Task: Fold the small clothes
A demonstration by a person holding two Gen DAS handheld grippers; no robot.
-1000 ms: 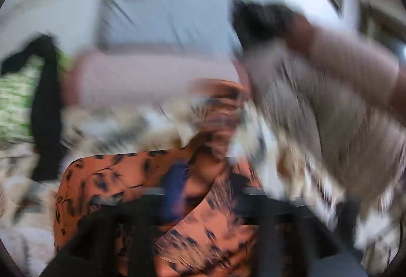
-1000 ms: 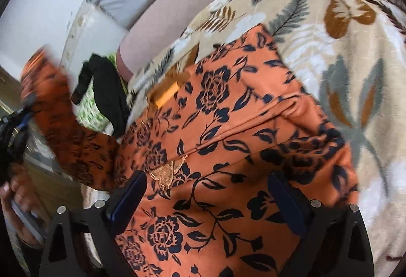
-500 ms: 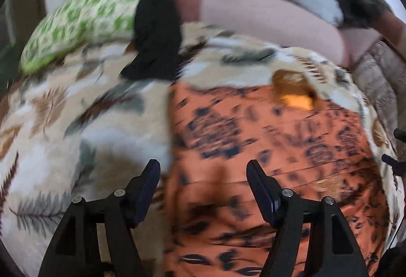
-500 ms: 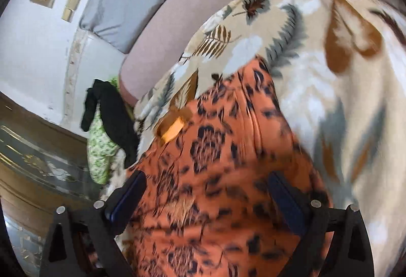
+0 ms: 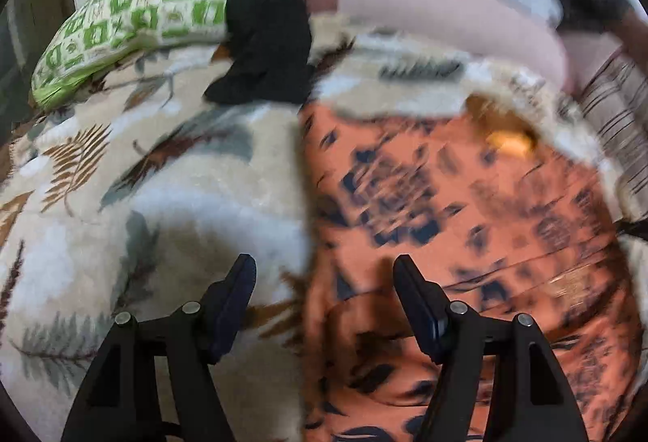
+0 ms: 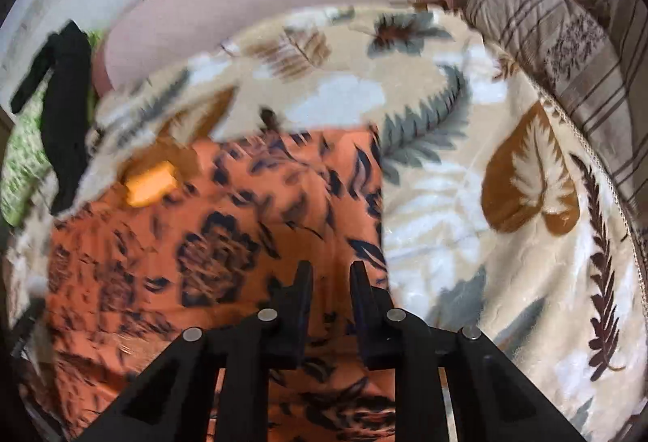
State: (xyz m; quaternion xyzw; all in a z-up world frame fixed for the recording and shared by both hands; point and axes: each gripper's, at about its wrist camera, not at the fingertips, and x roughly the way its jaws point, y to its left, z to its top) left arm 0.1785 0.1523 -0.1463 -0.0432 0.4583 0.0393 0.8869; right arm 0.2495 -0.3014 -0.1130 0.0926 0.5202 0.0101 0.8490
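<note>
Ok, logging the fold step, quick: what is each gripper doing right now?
Left gripper: open, holding nothing, over the orange garment edge.
Right gripper: jaws just closing, narrow gap, above the garment; a grip cannot be told.

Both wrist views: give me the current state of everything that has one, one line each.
orange floral garment: lying spread on the leaf-print blanket, partly folded, creases across it.
left gripper: open, over the garment's left edge, nothing held.
right gripper: jaws have just been closing, narrow gap left, over the garment; grip on cloth cannot be told.
black garment: crumpled, draped over the green patterned pillow.
</note>
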